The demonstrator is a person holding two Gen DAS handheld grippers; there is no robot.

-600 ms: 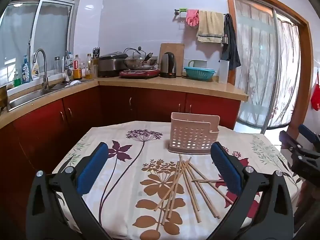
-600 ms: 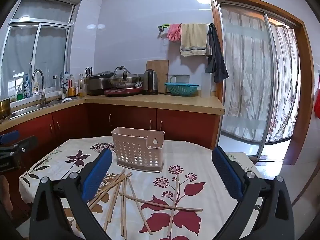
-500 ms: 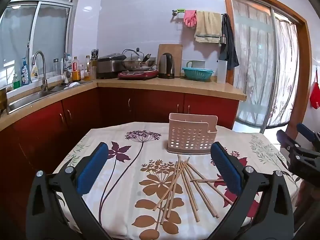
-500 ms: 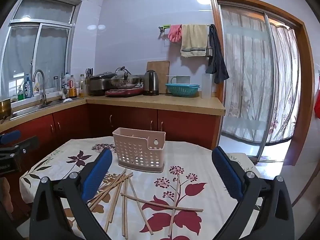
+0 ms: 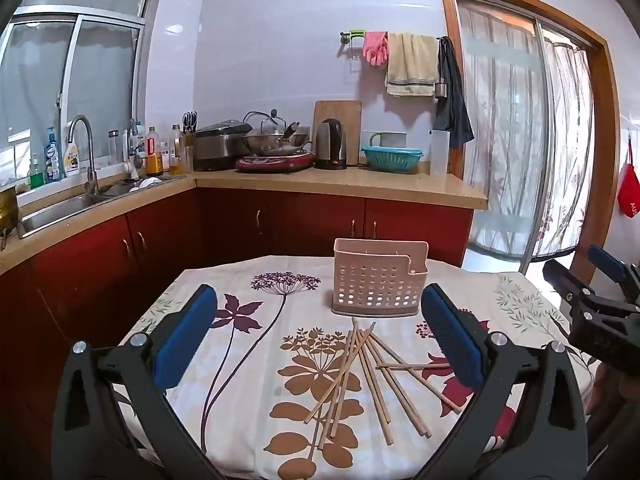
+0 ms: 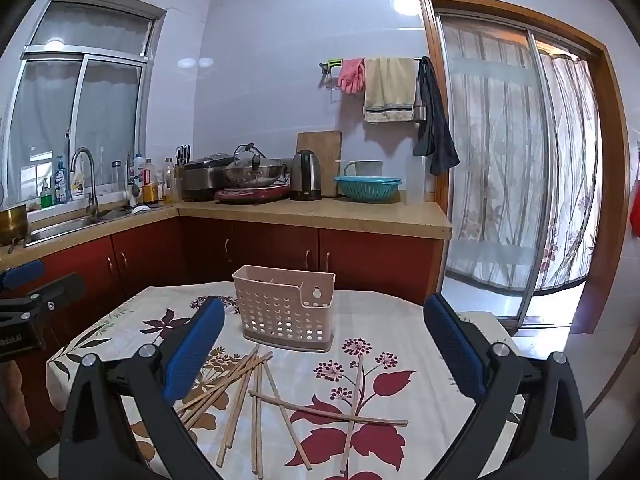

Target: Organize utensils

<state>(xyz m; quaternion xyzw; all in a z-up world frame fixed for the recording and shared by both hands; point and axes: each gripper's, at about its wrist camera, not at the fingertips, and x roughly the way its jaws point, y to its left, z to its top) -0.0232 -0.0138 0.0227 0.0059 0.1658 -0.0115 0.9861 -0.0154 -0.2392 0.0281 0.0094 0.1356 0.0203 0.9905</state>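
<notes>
Several wooden chopsticks (image 5: 372,376) (image 6: 256,396) lie scattered on a round table with a flowered cloth (image 5: 248,364) (image 6: 380,340). Behind them stands an empty pale pink perforated utensil holder (image 5: 378,284) (image 6: 285,309). My left gripper (image 5: 320,320) hovers open above the near side of the table, nothing between its blue pads. My right gripper (image 6: 325,330) is open too, held over the chopsticks with nothing in it. The right gripper's tips (image 5: 592,276) show at the right edge of the left wrist view, and the left gripper's tip (image 6: 28,280) at the left edge of the right wrist view.
Red kitchen cabinets with a tan counter (image 5: 340,182) run behind the table, carrying a kettle (image 5: 330,150), a wok, a teal colander (image 5: 392,158) and bottles. A sink (image 5: 72,204) sits at the left. A curtained sliding door (image 5: 520,140) is at the right.
Both views have shifted slightly; the holder and chopsticks sit a little further left in the left wrist view. Nothing on the table has moved, and both grippers stay open.
</notes>
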